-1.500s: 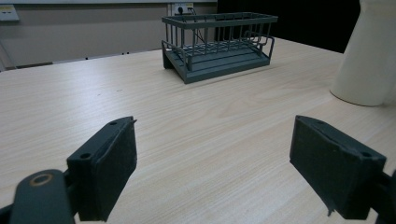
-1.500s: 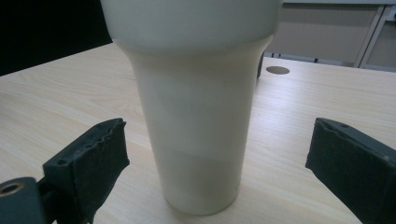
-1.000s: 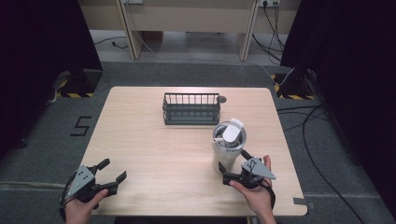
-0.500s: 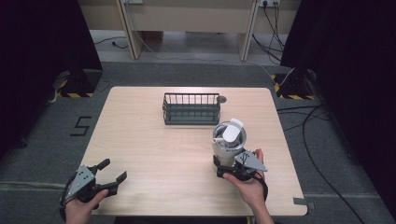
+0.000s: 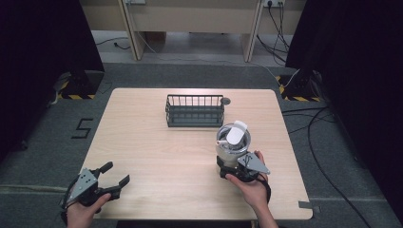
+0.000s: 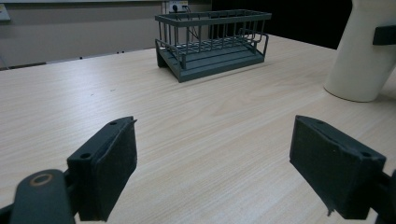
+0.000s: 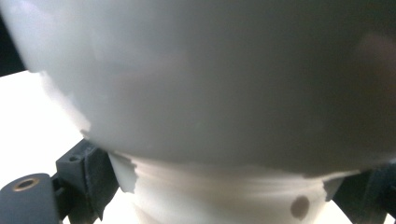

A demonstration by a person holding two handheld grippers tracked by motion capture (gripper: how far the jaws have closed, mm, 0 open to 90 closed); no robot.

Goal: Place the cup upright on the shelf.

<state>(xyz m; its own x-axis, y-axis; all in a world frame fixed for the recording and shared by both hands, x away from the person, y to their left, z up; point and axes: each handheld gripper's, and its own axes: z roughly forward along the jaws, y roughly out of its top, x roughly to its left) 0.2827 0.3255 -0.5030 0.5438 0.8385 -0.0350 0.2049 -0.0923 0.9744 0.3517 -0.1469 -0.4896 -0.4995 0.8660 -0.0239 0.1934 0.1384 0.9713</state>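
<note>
Jug: my white jug (image 5: pixel 232 145) stands upright on the bench (image 5: pixel 152 142), just in front of the wire basket (image 5: pixel 195 110) and to its right.
Right tool: my right tool (image 5: pixel 231 169) sits around the jug's base, a jaw on each side; whether it grips, I cannot tell.
Left tool: my left tool (image 5: pixel 112 179) holds nothing, jaws wide, well left of the jug.

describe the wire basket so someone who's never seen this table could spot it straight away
Start at the light wooden table and look to the middle of its far edge. The dark wire basket sits there, a low, open-topped rectangle of thin bars, unlike the solid white jug nearer the person.
</note>
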